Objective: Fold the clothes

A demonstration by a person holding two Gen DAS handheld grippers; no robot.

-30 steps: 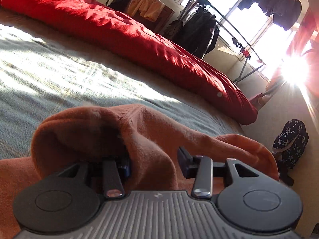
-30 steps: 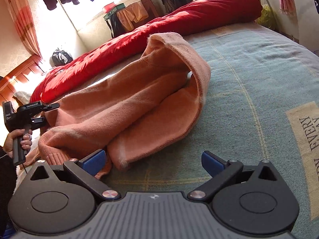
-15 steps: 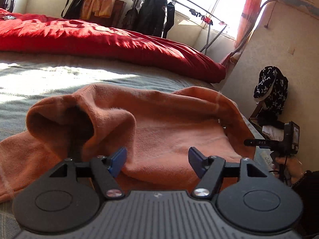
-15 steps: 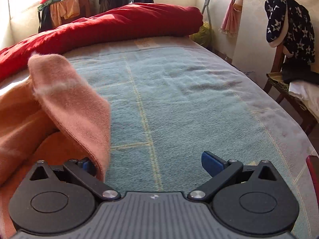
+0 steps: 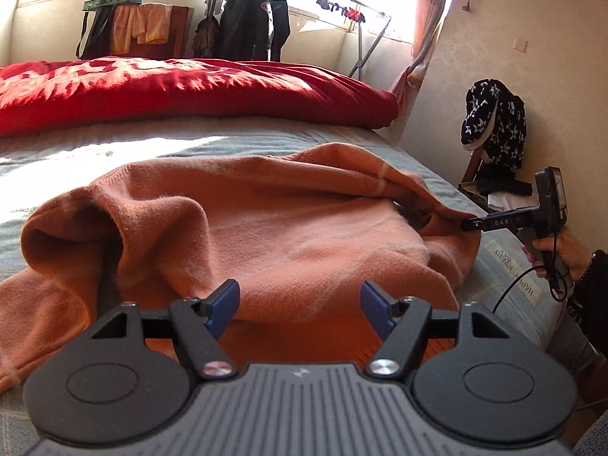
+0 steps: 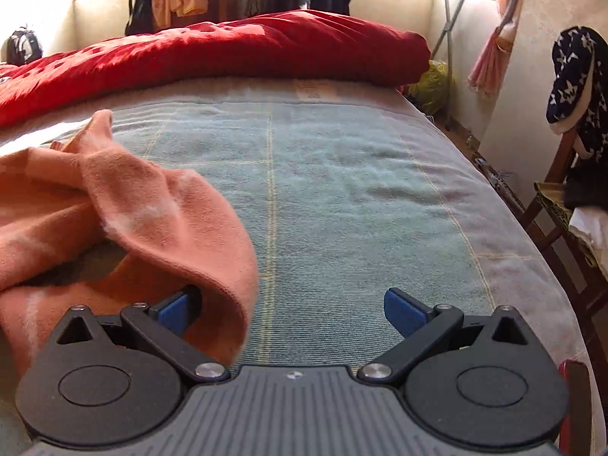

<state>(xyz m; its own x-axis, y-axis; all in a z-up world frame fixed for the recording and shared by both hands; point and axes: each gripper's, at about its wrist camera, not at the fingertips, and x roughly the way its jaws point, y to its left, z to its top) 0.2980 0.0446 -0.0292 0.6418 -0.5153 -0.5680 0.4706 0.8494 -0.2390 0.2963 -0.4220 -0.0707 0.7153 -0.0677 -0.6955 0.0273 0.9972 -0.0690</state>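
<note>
An orange sweater lies crumpled on the blue-grey blanket of a bed. In the left wrist view my left gripper is open just short of the sweater's near edge, with nothing between its blue pads. At the sweater's far right side a hand holds my right gripper, its tip close to the cloth. In the right wrist view the right gripper is open. A fold of the sweater drapes over its left finger, and bare blanket lies ahead of the right finger.
A red duvet is piled along the far side of the bed. Past the bed's right edge a chair carries a star-patterned garment. A clothes rack with dark jackets stands by the window.
My left gripper, shut on the sweater a second ago, has opened and drawn back from it. The right gripper stays open and has swung towards the sweater's right side.
</note>
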